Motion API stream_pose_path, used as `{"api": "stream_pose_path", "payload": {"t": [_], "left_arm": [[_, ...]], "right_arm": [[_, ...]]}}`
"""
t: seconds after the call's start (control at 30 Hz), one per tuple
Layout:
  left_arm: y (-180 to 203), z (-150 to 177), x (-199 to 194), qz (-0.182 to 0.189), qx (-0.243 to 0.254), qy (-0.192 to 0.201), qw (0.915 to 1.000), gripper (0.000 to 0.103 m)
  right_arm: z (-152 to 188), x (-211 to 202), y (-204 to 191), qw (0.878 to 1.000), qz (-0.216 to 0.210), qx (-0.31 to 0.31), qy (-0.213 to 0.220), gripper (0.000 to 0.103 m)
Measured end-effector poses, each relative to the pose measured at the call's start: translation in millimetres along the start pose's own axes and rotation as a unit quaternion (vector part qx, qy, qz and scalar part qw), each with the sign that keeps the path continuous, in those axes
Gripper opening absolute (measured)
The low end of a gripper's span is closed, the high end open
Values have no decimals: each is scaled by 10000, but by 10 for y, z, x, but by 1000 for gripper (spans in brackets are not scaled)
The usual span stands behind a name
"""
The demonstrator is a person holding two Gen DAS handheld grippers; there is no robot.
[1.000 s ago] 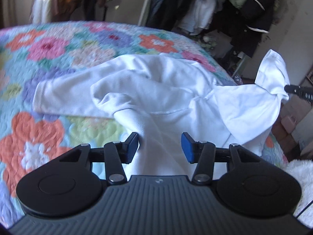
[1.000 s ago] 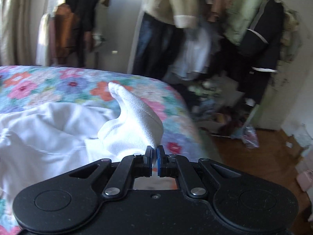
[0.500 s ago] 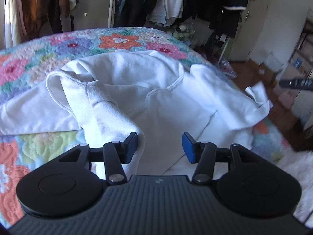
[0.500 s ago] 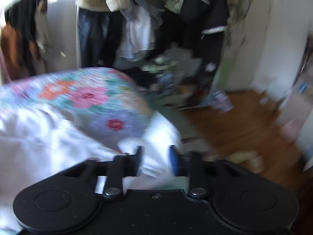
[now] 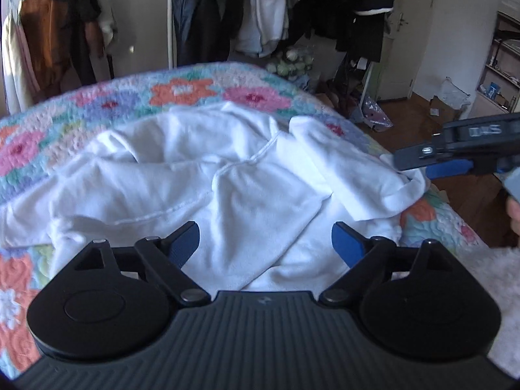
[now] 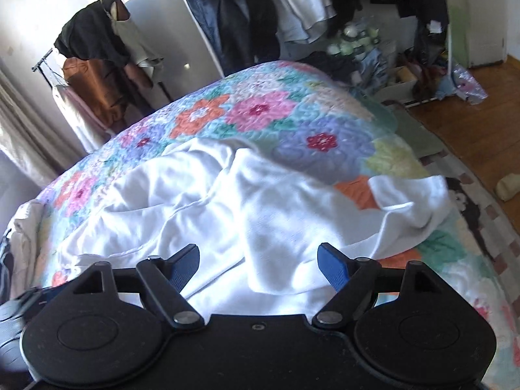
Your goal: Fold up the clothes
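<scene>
Your left tongs [image 5: 265,239] are spread wide and empty above the near edge of the white sweatshirt [image 5: 201,175]. Your right tongs [image 6: 258,261] gape too, gripping nothing. The sweatshirt lies rumpled across the floral quilt [image 6: 260,110] on the bed, hanging clothes [image 6: 227,9] beyond.

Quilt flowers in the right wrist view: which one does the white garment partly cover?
The orange flower at the bed's right edge; the white garment overlaps it, while the pink and other orange flower lie clear.
</scene>
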State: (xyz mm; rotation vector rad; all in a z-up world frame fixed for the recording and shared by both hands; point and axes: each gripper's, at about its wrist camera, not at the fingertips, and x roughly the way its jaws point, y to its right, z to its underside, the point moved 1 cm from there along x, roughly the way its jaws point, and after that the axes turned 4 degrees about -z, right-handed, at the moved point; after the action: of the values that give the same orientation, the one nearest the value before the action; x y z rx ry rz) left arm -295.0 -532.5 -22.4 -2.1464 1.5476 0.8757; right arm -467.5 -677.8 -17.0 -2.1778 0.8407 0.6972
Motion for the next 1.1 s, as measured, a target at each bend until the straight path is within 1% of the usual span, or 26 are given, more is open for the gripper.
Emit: {"api": "stream_pose_path", "payload": {"t": [0.07, 0.17, 0.27, 0.33, 0.4, 0.43, 0.47, 0.57, 0.6, 0.63, 0.67, 0.7, 0.73, 0.77, 0.8, 0.87, 0.97, 1.0, 1.03, 1.1], "left_arm": [[-12, -4, 214, 67, 4, -117, 9999, 89], [85, -14, 463, 126, 429, -250, 9987, 89], [155, -48, 664, 377, 375, -602, 9968, 89], [172, -76, 724, 453, 144, -786, 9958, 89], [163, -62, 783, 309, 201, -847, 9957, 89], [158, -55, 813, 235, 233, -875, 9956, 90], [154, -48, 842, 160, 265, -904, 9954, 92], [139, -26, 931, -63, 360, -990, 9944, 93], [134, -18, 961, -137, 391, -1018, 9939, 89], [130, -11, 990, -211, 423, -1047, 9934, 62], [125, -4, 1020, -286, 455, -1075, 9928, 51], [120, 4, 1049, -360, 486, -1103, 9921, 51], [115, 11, 1079, -434, 518, -1131, 9913, 43], [82, 8, 1079, -439, 419, -1113, 9919, 30], [46, 5, 1079, -441, 315, -1093, 9925, 26], [-24, -1, 1077, -443, 105, -1052, 9934, 20], [-130, -11, 1075, -447, -209, -990, 9939, 21], [-154, -4, 1093, -443, -344, -1013, 9933, 23], [-153, 2, 1104, -442, -363, -1008, 9933, 23], [-72, 7, 1157, -365, -75, -988, 9944, 34]], "right_arm": [[-24, 24, 19, 10000, 49, 38, 2, 85], [-59, 59, 47, 9999, 122, 95, 5, 86], [-165, 146, 46, 9996, 252, 106, -36, 86], [-230, 176, 17, 9999, 117, 88, -33, 86], [-269, 186, -10, 9999, -60, 136, 14, 86], [-279, 201, -26, 9997, -122, 193, -9, 88], [-289, 217, -43, 9995, -184, 251, -32, 89], [-269, 296, -131, 9987, -390, 229, -221, 91], [-252, 315, -162, 9983, -497, 184, -259, 91], [-231, 318, -179, 9973, -661, 172, -258, 91], [-207, 311, -181, 9959, -848, 209, -238, 91], [-185, 300, -182, 9950, -940, 249, -219, 92], [-165, 288, -187, 9947, -967, 273, -202, 93], [-149, 283, -188, 9947, -963, 291, -196, 93], [-145, 286, -184, 9947, -950, 328, -203, 93], [-145, 306, -146, 9931, -1032, 508, -225, 94], [-142, 328, -85, 9898, -1171, 785, -209, 96], [-144, 335, -80, 9898, -1159, 805, -214, 96], [-143, 345, -78, 9899, -1144, 803, -224, 96], [-144, 382, -73, 9893, -1183, 800, -298, 96]]}}
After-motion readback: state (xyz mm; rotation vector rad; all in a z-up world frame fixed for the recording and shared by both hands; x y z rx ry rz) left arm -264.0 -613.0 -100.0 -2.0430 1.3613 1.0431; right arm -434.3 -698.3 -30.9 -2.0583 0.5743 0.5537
